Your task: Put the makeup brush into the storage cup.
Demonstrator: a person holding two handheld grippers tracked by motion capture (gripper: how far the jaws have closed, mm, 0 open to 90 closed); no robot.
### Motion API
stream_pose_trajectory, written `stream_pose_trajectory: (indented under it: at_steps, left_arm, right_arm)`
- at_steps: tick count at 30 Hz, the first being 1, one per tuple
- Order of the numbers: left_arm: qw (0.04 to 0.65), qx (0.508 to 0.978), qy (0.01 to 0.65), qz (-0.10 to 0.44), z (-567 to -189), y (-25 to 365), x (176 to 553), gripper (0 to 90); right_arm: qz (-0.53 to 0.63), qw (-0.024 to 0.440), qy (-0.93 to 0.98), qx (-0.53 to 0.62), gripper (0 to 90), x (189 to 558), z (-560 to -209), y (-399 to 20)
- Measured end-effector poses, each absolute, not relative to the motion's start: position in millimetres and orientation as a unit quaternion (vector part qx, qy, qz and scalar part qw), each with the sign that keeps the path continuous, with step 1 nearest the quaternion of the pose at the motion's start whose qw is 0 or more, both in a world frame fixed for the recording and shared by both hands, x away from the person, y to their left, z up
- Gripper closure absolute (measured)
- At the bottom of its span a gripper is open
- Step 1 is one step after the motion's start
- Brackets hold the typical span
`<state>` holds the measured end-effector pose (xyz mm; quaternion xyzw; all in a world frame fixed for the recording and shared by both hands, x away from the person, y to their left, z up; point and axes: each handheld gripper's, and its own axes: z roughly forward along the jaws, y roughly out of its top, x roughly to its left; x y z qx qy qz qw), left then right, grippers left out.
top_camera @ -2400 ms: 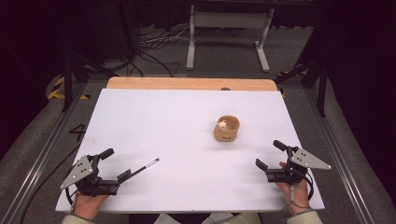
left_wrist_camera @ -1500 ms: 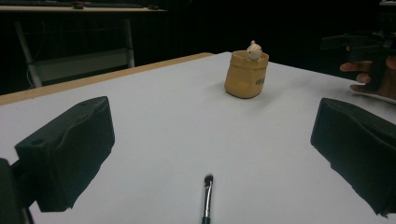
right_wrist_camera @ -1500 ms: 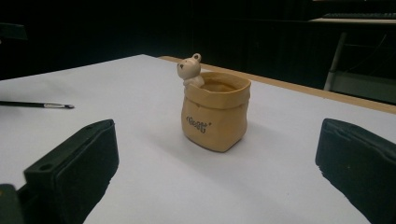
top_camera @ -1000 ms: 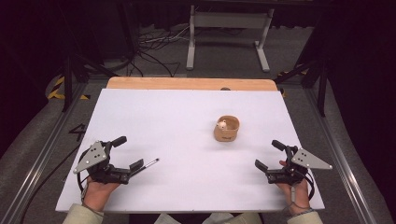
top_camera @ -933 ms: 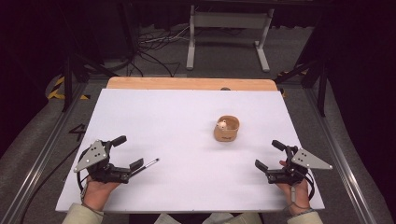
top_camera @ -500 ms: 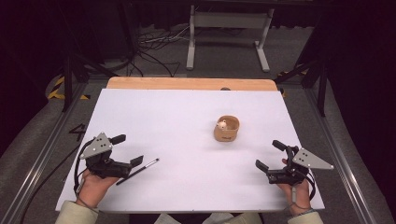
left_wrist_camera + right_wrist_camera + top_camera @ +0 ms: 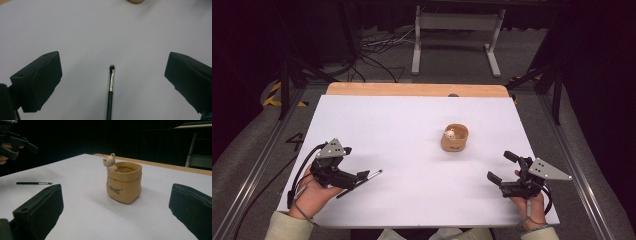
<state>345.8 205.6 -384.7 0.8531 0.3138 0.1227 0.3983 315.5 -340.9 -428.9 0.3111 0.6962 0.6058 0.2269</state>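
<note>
1. The left claw point(image 7: 362, 176) hung just above the white tabletop point(image 7: 412, 130), its jaws spread wide apart and holding nothing
2. A thin black brush point(image 7: 110, 90) lay flat on the tabletop between those jaws, touching neither one; in the left gripper view its small dark tip pointed away from the claw and its handle ran back toward the claw's base
3. In the high view the brush point(image 7: 360, 183) lay partly under the left claw, its tip end sticking out just beyond the jaws
4. The right claw point(image 7: 503, 168) was held low over the tabletop, jaws wide apart and empty
5. A tan pot point(image 7: 124, 185) shaped like a bag stood upright ahead of the right claw, between its jaws in line of sight but well clear of them; a small bear figure point(image 7: 109, 161) peeked over its rim on the side toward the left claw
6. From the left claw, the pot point(image 7: 455, 138) stood well apart, ahead and off toward the right claw
7. In the right gripper view the brush point(image 7: 34, 183) lay far off, beyond the jaw on the left of that view, with the left claw point(image 7: 17, 145) above it
</note>
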Motion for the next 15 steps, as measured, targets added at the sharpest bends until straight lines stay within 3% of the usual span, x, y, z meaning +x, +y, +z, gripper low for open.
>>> stream_pose_trajectory:
  at_steps: [6, 15]
  left_arm:
    - [0.327, 0.882, 0.324, 0.100, -383, 198, 349, 4.7]
    - [0.282, 0.898, 0.322, 0.101, -380, 188, 351, 4.8]
  right_arm:
    - [0.605, 0.221, 0.697, 0.314, 0.0, 316, -430, -341]
    - [0.604, 0.215, 0.699, 0.316, 0.0, 317, -430, -341]
